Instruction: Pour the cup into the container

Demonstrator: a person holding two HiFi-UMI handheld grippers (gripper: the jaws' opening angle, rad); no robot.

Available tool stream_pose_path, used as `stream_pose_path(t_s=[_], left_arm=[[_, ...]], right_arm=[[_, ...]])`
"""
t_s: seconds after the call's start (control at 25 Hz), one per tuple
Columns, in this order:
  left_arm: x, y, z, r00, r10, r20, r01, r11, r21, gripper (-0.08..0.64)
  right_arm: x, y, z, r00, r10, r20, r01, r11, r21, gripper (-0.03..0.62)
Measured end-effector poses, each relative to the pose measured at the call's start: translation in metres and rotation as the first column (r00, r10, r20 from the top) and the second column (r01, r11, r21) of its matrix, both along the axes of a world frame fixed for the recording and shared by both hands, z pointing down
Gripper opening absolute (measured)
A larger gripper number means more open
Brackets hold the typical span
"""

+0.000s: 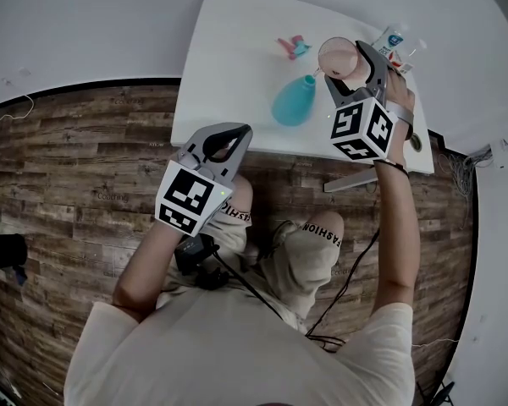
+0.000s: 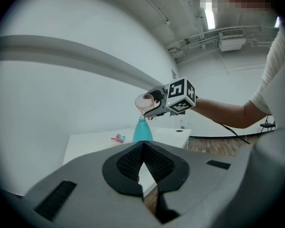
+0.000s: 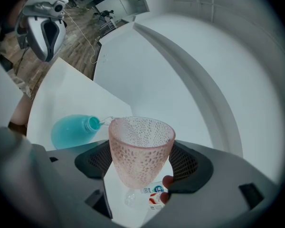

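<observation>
Pink, dimpled, see-through cup [image 3: 141, 148], clamped in the right gripper [image 3: 142, 161], tips over the teal container [image 3: 71, 131] toward the white table's [image 1: 229, 66] right side. The left gripper [image 2: 143, 163] is clenched, empty, off the near edge.

The left gripper [image 2: 143, 145] is pointing, jaws pressed together with nothing between them, toward the white bench [image 2: 92, 145], where the right gripper [image 2: 151, 101] is tilting a pink cup [image 2: 143, 100] just above a teal bottle [image 2: 142, 131] standing near a small pink toy [image 2: 118, 138].
</observation>
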State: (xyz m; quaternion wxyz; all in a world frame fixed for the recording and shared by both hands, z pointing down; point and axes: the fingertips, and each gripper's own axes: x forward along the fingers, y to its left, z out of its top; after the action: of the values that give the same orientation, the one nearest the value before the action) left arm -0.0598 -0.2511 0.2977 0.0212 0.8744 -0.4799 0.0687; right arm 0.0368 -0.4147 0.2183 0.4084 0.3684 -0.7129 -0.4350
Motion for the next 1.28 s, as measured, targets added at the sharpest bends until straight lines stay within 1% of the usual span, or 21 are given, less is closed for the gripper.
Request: stream_pose_path(t_s=[1.28], left_arm=[[-0.0059,0.0037,0.0012,1.000,-0.013,-0.002,0.013,1.000,-0.010,0.012]], right_arm=[[-0.0033,0.0028,-0.0051,1.000,-0.001,-0.026,0.002,0.999,0.033,0.373]])
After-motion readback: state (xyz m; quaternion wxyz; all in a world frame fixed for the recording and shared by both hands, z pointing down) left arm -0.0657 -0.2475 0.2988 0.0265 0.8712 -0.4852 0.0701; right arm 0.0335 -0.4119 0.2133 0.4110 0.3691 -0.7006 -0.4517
